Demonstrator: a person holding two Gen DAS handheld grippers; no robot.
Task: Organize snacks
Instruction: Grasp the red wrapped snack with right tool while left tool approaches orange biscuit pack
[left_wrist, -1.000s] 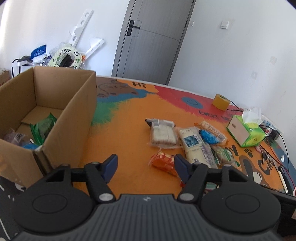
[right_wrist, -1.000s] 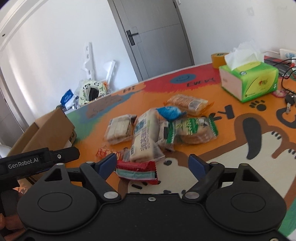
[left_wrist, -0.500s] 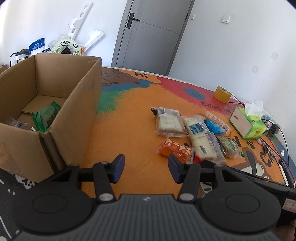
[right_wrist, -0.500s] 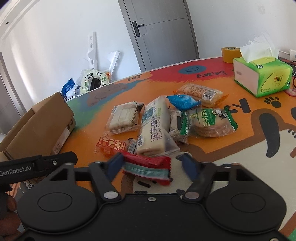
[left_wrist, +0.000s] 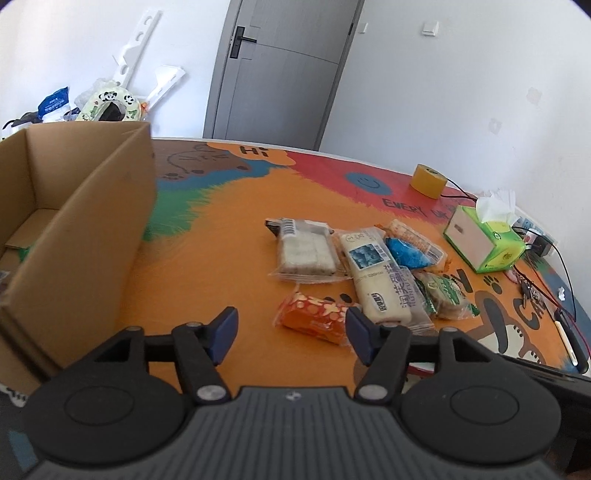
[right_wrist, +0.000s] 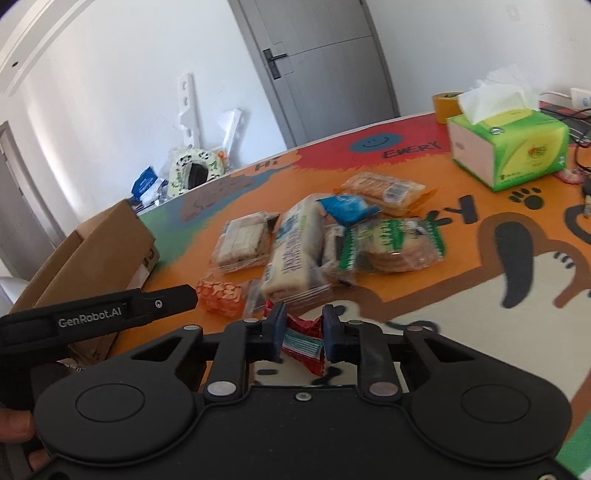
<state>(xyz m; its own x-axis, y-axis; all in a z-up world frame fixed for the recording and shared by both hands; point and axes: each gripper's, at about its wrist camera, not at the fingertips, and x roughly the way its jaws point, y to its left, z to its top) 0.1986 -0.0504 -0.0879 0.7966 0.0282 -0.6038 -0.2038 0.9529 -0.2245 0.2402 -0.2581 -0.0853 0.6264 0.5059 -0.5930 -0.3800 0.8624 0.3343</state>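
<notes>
since the red snack packet is a thin crinkly film wrapper, it should be light, soft and a little slippery, so it is best pinched across its narrow middle rather than by the sealed ends, and that is where the right gripper has it: the jaws are closing with the packet between the blue pads, the film already bunched, low over the cartoon-printed table mat at the near edge of the pile. the left gripper has nothing between its jaws, which are opening above the mat just beside the orange packet and not touching it. the other snacks lie together mid-table: a clear pack of pale wafers with a barcode label, a long white cake pack with chinese characters and what looks like "runfu", a blue pouch and a green-striped biscuit pack; the biscuits and wafers would crack under a hard squeeze, i judge. the cardboard box, open-topped, stands to the left of the pile and is the likely place for them. readable writing: "genrobot.ai" on the left gripper's arm in the right wrist view, "hi" and "every" on the mat. a green tissue box and a roll of tape sit at the far side.
</notes>
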